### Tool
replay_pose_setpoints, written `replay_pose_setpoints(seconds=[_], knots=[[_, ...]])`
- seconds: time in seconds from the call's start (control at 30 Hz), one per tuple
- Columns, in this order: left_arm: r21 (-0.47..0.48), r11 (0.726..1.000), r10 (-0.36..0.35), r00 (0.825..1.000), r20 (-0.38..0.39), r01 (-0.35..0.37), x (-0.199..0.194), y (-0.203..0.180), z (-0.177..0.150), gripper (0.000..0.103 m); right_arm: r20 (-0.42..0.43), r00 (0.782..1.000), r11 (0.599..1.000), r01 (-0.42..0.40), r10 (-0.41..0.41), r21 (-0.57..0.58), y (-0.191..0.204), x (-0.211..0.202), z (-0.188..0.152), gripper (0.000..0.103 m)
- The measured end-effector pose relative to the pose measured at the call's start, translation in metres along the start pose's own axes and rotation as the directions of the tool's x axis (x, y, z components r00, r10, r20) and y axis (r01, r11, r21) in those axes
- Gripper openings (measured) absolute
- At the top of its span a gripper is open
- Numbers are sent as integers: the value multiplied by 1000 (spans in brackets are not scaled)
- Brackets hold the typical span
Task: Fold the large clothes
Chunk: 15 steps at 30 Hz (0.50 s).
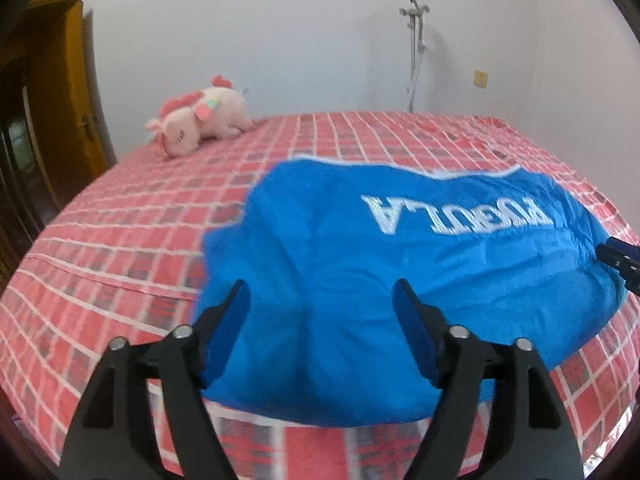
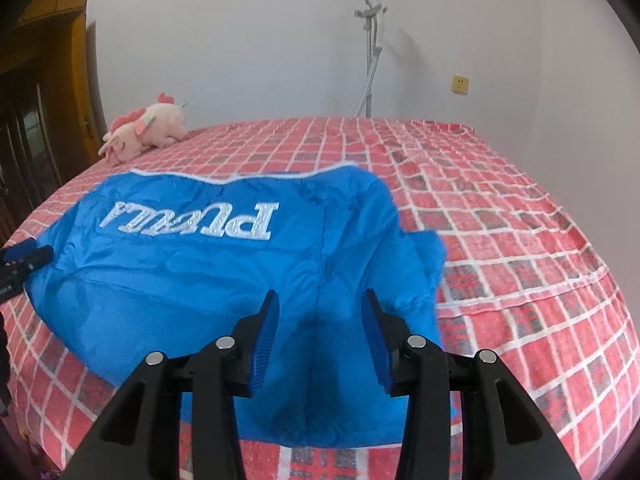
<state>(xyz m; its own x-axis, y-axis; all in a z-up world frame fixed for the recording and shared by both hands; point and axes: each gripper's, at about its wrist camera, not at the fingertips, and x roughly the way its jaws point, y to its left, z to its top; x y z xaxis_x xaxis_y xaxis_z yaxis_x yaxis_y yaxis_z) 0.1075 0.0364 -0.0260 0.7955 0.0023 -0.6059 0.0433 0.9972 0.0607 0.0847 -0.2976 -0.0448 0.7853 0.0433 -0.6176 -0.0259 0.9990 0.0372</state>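
Observation:
A puffy blue jacket with white lettering lies folded over on a bed with a red checked cover. My left gripper stands open over the jacket's near edge, its blue pads wide apart and clear of the cloth. In the right wrist view the jacket bunches into a dark crease between the pads of my right gripper, which is shut on its near right part. The right gripper's tip shows at the jacket's right edge in the left wrist view. The left gripper's tip shows at the far left.
A pink plush toy lies at the bed's far left corner, also seen from the right wrist. A grey stand rises behind the bed against the white wall. A wooden door is on the left. Bare bed cover stretches to the right.

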Motion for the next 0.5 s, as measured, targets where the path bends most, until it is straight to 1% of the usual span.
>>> replay_pose_setpoints(seconds=[0.13,0.23,0.37,0.5], knots=[[-35,999,21,1000,-21,-22,-2,24,5,82,-10,999,999,34,-34,-3,-9,-2,2,43],[-77,996,38,997,-72,-43,7,47,5,82,-41,999,1000,27,-27,8,-15,4,0,43],[-133,991,-12,992,-129,-6,18,72,-1,82,-52,998,1000,29,-28,11,-18,8,-2,43],[-203,973,-142,977,-162,108,30,84,-6,83,-65,997,999,41,-41,3,-16,15,-3,43]])
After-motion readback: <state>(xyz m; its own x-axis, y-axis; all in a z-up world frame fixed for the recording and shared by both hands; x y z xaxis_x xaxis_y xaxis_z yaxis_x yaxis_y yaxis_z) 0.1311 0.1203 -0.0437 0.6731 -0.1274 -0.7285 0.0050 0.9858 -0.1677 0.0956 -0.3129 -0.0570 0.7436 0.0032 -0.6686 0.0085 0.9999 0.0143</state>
